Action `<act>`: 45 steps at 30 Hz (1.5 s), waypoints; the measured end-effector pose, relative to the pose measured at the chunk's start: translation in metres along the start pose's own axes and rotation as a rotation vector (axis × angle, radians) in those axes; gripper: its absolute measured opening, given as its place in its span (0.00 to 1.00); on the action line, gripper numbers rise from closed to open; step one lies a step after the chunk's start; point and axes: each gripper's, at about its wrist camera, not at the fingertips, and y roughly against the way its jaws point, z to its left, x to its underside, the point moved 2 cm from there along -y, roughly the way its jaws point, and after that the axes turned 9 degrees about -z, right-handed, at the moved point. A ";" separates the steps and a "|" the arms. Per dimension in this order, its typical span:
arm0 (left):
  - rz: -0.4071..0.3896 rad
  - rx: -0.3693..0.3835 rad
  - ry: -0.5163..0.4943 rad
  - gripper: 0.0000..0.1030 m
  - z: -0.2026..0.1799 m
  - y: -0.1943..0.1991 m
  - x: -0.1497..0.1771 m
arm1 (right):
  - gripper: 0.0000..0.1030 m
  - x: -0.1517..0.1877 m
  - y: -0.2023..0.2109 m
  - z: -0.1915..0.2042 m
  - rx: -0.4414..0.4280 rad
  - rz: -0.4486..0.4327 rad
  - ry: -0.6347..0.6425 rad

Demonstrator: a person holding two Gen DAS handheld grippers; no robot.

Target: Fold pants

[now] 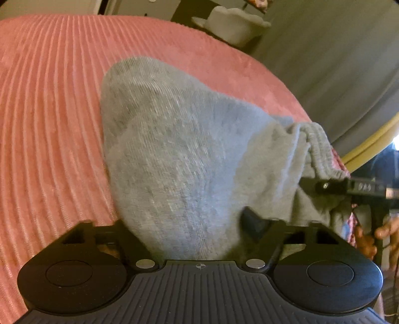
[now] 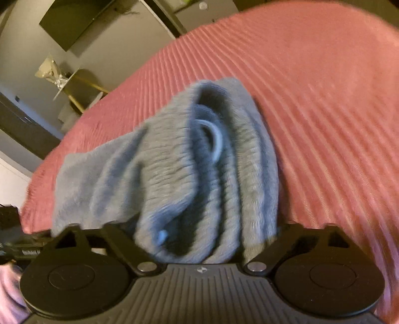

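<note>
The grey pants (image 1: 179, 159) hang bunched over a pink ribbed bedspread (image 1: 49, 112), lifted between both tools. The left gripper (image 1: 197, 239) pinches a fold of leg fabric, its fingertips buried in cloth. The right gripper (image 2: 199, 244) clamps the ribbed waistband (image 2: 174, 162), where a pale drawstring (image 2: 214, 139) loops out. Motion blur makes the exact contact hard to judge.

place: home bedroom | cues: pink ribbed bedspread (image 1: 49, 99), wall-mounted TV (image 2: 74, 22), grey wall (image 1: 336, 62)
</note>
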 end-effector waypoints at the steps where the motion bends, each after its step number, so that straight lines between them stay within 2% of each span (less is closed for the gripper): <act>1: -0.009 0.005 0.006 0.53 -0.001 0.004 -0.001 | 0.71 0.001 0.005 0.008 0.020 -0.012 0.025; 4: -0.039 -0.006 -0.029 0.39 -0.009 0.017 0.000 | 0.64 0.000 0.021 0.026 0.026 -0.037 0.034; 7: -0.057 0.014 -0.066 0.37 -0.017 0.025 0.001 | 0.64 -0.003 0.030 0.032 -0.013 -0.046 0.011; 9: -0.042 0.014 -0.038 0.38 -0.010 0.021 0.002 | 0.64 -0.002 0.024 0.028 0.007 -0.024 0.023; 10: -0.035 0.024 -0.013 0.39 -0.005 0.019 0.002 | 0.66 -0.002 0.018 0.023 0.015 -0.005 0.011; 12: -0.006 0.056 0.045 0.48 0.005 0.014 0.002 | 0.73 -0.004 0.007 0.016 0.014 0.028 -0.017; 13: 0.014 0.062 0.073 0.60 0.010 0.009 0.003 | 0.83 -0.005 0.001 0.011 -0.005 0.050 -0.044; 14: 0.030 0.073 0.102 0.66 0.015 0.003 0.005 | 0.92 -0.005 -0.004 0.006 -0.021 0.073 -0.073; 16: 0.012 0.109 0.143 0.70 0.021 0.003 0.010 | 0.95 -0.004 -0.015 -0.003 -0.035 0.110 -0.111; 17: 0.010 0.108 0.151 0.68 0.020 0.005 0.010 | 0.96 -0.002 -0.017 -0.006 -0.041 0.106 -0.120; 18: 0.009 0.099 0.143 0.62 0.018 0.008 0.010 | 0.95 -0.001 -0.018 -0.006 -0.043 0.094 -0.127; 19: 0.000 0.099 0.120 0.50 0.016 0.012 0.009 | 0.88 0.001 -0.016 -0.004 -0.035 0.079 -0.121; 20: -0.016 0.097 0.094 0.44 0.010 0.015 0.009 | 0.76 0.003 -0.012 0.000 -0.016 0.060 -0.088; 23: -0.046 0.043 0.003 0.36 -0.009 0.024 0.008 | 0.62 0.012 0.010 0.033 0.042 -0.010 0.075; 25: -0.090 0.002 -0.087 0.35 -0.027 0.034 0.011 | 0.60 0.014 0.026 0.055 0.048 -0.060 0.150; 27: -0.142 0.006 -0.163 0.35 -0.045 0.047 0.014 | 0.60 0.015 0.042 0.072 0.016 -0.106 0.169; 31: -0.178 0.056 -0.175 0.35 -0.059 0.072 0.009 | 0.59 0.011 0.057 0.104 -0.026 -0.138 0.197; 35: -0.222 0.019 -0.175 0.35 -0.060 0.086 -0.008 | 0.59 -0.005 0.057 0.124 -0.049 -0.160 0.213; 40: -0.290 -0.039 -0.183 0.35 -0.054 0.088 -0.047 | 0.59 -0.038 0.044 0.142 -0.090 -0.232 0.208; 45: -0.304 -0.145 -0.266 0.35 -0.053 0.054 -0.087 | 0.59 -0.080 -0.004 0.148 -0.073 -0.280 0.212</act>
